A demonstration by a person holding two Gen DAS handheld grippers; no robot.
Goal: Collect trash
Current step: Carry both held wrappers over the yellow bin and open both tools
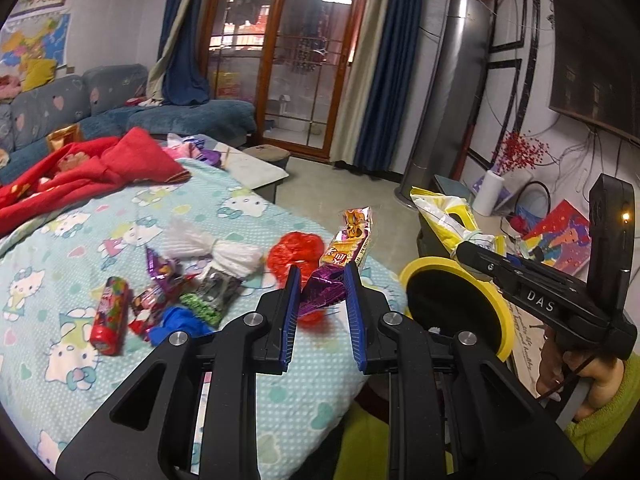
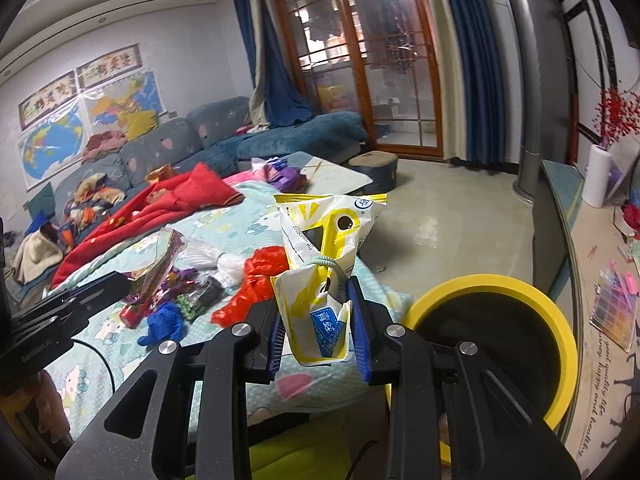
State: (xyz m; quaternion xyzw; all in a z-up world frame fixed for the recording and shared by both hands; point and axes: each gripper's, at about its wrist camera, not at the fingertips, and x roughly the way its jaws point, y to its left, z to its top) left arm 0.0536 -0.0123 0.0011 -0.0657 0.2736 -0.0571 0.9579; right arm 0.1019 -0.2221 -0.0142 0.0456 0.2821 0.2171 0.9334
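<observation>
Wrapper (image 1: 344,264) clamped in left gripper (image 1: 322,276); right gripper (image 2: 316,312) grips pouch (image 2: 320,280); bin (image 2: 492,344) beside.

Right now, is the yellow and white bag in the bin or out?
Out: the right gripper holds the yellow and white bag beside the yellow-rimmed bin.

Both fisheye views are evenly and fairly brightly lit by soft indoor light, with only faint shadows under the litter on the bed (image 1: 120,208). A ceiling lamp reflects in the glass doors (image 1: 304,40), which look hazy and washed with pink. The tiled floor (image 2: 448,216) carries a pale sheen. Straight lines bow strongly toward the edges, and black vignette fills the corners. Colours are saturated. Nearby wrappers show slight motion smear, notably the red plastic (image 1: 296,256); the far wall posters (image 2: 84,112) are soft, their writing unreadable.
</observation>
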